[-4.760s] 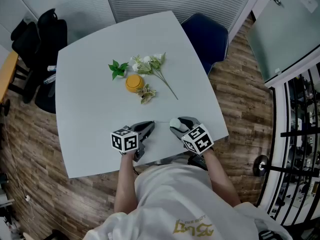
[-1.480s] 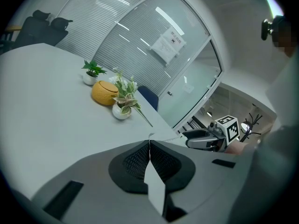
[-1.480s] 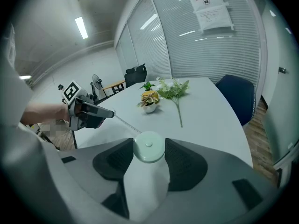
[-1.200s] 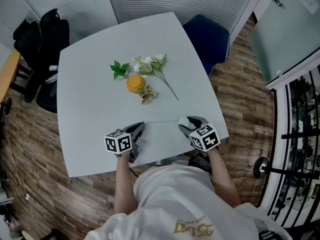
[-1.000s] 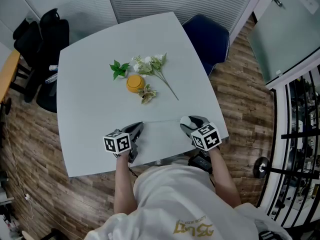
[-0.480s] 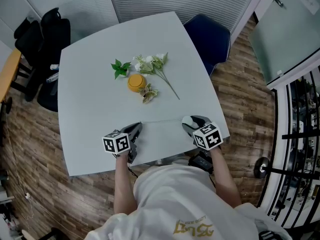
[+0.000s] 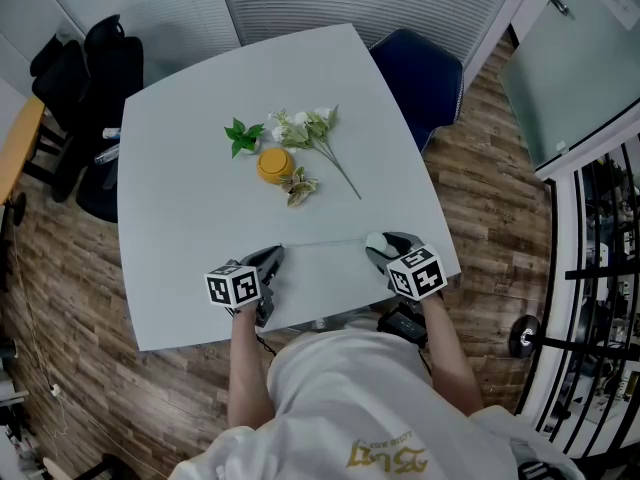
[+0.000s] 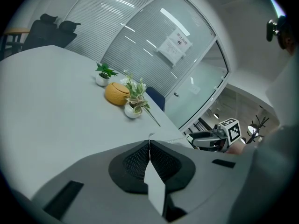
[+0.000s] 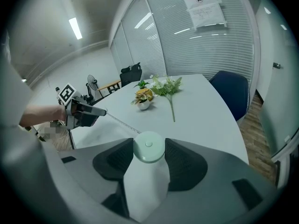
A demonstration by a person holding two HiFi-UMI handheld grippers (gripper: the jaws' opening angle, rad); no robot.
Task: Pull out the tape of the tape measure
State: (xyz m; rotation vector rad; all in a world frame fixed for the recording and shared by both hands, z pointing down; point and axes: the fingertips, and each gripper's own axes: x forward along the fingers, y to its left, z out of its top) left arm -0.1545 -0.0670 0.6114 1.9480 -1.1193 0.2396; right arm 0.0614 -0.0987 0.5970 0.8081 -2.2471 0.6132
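Observation:
A round pale-green tape measure sits clamped between the jaws of my right gripper near the table's front right edge. Its thin tape stretches left across the table, above the surface, to my left gripper, whose jaws are shut on the tape's end tab. In the right gripper view the tape runs from the case to the left gripper. In the left gripper view the right gripper shows at the right, the tape between them barely visible.
On the grey table lie an orange round object, a green leafy sprig, a white-flowered stem and a small flower pot. A blue chair stands at the table's far right, black chairs at the left.
Since the oldest frame the two grippers have moved apart and the tape has drawn out between them. Over the last second the right gripper edged slightly right; otherwise little differs.

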